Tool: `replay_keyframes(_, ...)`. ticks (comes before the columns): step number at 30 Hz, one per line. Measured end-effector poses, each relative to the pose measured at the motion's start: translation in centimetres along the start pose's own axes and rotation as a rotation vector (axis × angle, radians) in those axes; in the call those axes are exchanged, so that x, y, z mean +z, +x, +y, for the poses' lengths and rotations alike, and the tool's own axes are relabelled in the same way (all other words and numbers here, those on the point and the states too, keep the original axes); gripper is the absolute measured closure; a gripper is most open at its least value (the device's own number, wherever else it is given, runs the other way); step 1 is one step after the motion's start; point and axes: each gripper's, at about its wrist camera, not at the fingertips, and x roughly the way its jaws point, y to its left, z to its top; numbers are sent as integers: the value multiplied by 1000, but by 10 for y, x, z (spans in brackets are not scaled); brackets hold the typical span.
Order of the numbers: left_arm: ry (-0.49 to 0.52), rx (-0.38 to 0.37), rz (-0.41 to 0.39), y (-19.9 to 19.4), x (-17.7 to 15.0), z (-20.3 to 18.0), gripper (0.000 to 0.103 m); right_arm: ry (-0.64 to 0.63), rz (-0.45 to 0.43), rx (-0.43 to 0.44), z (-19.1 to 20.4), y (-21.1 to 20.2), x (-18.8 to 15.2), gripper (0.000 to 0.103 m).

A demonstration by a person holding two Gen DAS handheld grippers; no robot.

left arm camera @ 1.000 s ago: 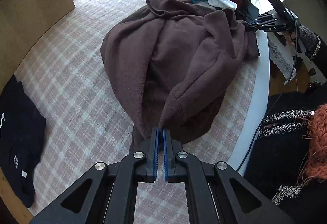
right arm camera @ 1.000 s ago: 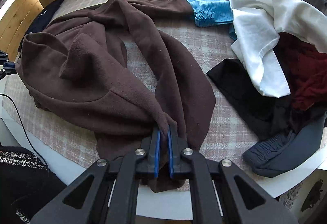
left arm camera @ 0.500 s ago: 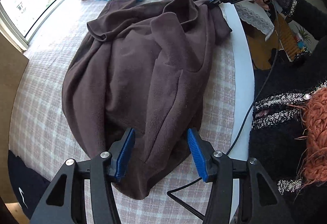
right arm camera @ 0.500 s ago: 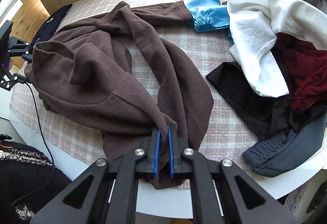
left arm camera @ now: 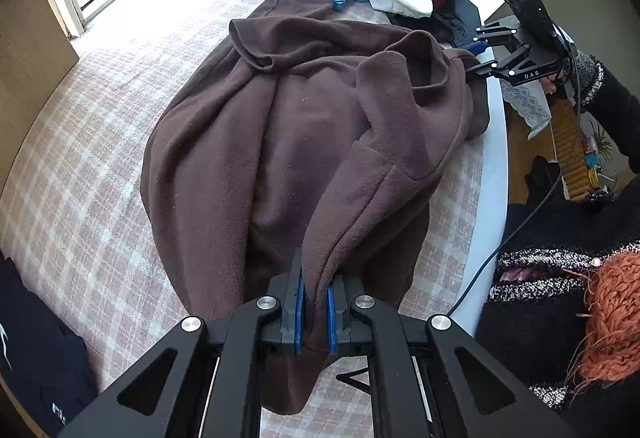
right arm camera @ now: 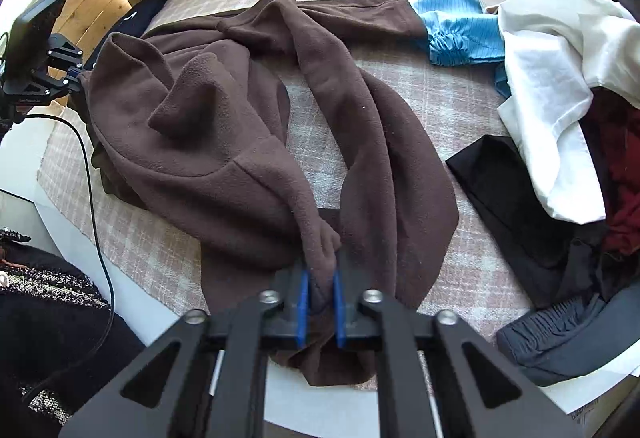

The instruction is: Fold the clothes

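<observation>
fleece [left arm camera: 288,142] lies rumpled on the checked cloth [left arm camera: 80,142], near the table's front edge, sleeves sprawled toward the pile [right arm camera: 568,86] of unsorted clothes. half a second ago the left claw [left arm camera: 314,312] stood wide over the hem; now its blue pads are clamped on a bunched fold of that hem. the right claw [right arm camera: 320,312] pinches the opposite end, as it did before. with both ends gripped, the fleece looks ready to be lifted and spread flat, so folding itself seems not yet begun.
</observation>
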Motion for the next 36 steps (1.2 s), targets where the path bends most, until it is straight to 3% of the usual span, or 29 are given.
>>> replay_keyframes(2,-24,34,-32,-7,1,-1,98,-45,-51,-44,10,-23,11,97)
replay_keyframes(5,-46,153,-159,-56,12,-7,99,-108,-202,-135,26,-89,42,97)
replay_keyframes(10,-64,387,-452,-200,34,-24,99,-151,-493,-250,51,-237,102,97)
replay_keyframes(16,-40,675,-672,-363,45,-77,99,-247,-764,-368,114,-393,139,97)
replay_keyframes(21,-42,771,-832,-471,22,-125,99,-304,-951,-408,163,-491,127,97)
replay_keyframes(23,-47,810,-903,-501,5,-147,99,-314,-1012,-368,177,-507,118,97)
replay_keyframes(25,-40,823,-927,-509,-6,-156,99,-328,-937,-390,184,-493,127,97)
replay_keyframes(27,-101,791,-858,-499,-3,-140,100,-313,-856,-363,183,-472,139,97)
replay_keyframes(29,-154,780,-804,-484,-4,-123,100,-320,-856,-354,187,-460,138,97)
replay_keyframes(32,-144,800,-804,-479,-19,-125,100,-334,-876,-347,192,-462,128,97)
replay_keyframes(36,-84,847,-825,-499,-38,-152,99,-353,-924,-364,196,-476,112,97)
